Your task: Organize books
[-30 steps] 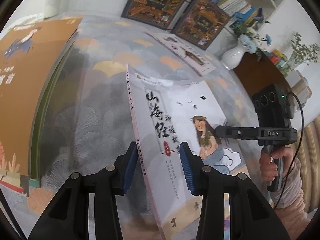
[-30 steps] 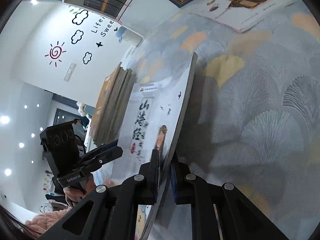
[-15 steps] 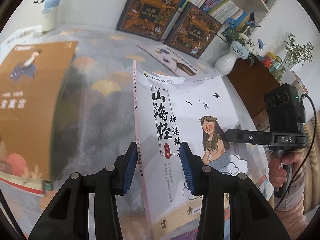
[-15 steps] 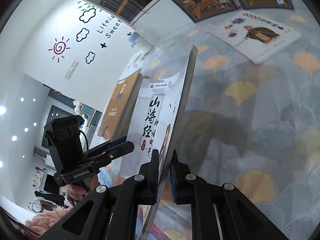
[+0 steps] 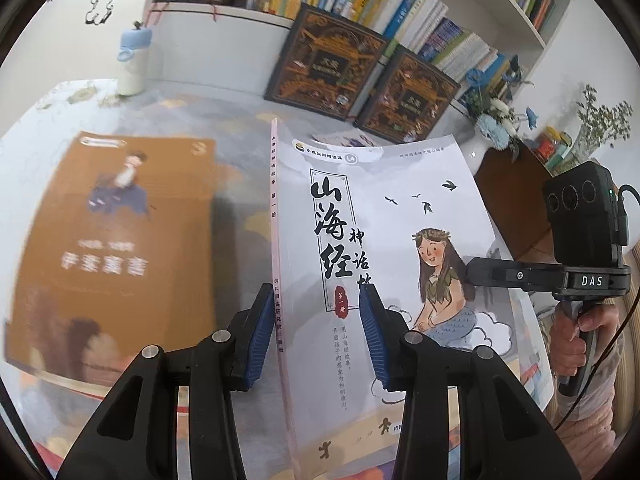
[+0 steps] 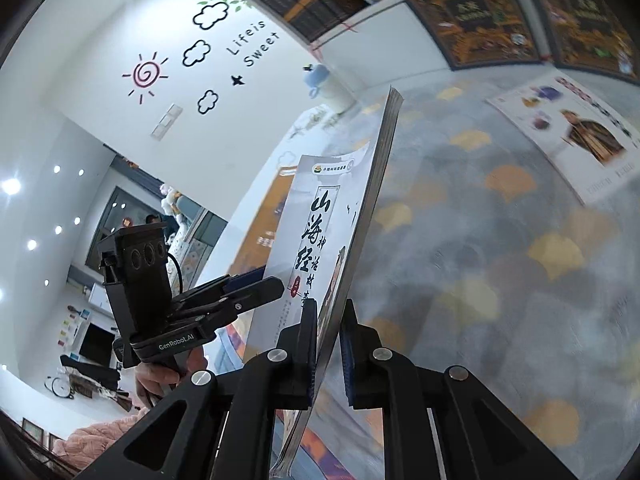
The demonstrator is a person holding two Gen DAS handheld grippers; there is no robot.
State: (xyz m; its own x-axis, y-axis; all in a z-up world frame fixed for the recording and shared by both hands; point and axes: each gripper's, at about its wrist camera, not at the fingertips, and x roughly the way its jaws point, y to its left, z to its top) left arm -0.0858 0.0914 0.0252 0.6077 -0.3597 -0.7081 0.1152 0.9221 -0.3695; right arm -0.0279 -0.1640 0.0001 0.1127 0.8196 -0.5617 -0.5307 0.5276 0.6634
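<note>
Left wrist view: left gripper (image 5: 312, 332) has its blue pads on either side of the spine edge of the white book (image 5: 384, 264), jaws part spread; whether the pads actually press it is hard to tell. The book is raised above the patterned tabletop (image 5: 240, 152), with a blurred orange book (image 5: 112, 240) lying to its left. Right wrist view: right gripper (image 6: 329, 350) pinches the white book's (image 6: 320, 232) page edge, jaws tight on it. A picture book (image 6: 568, 136) lies flat beyond.
</note>
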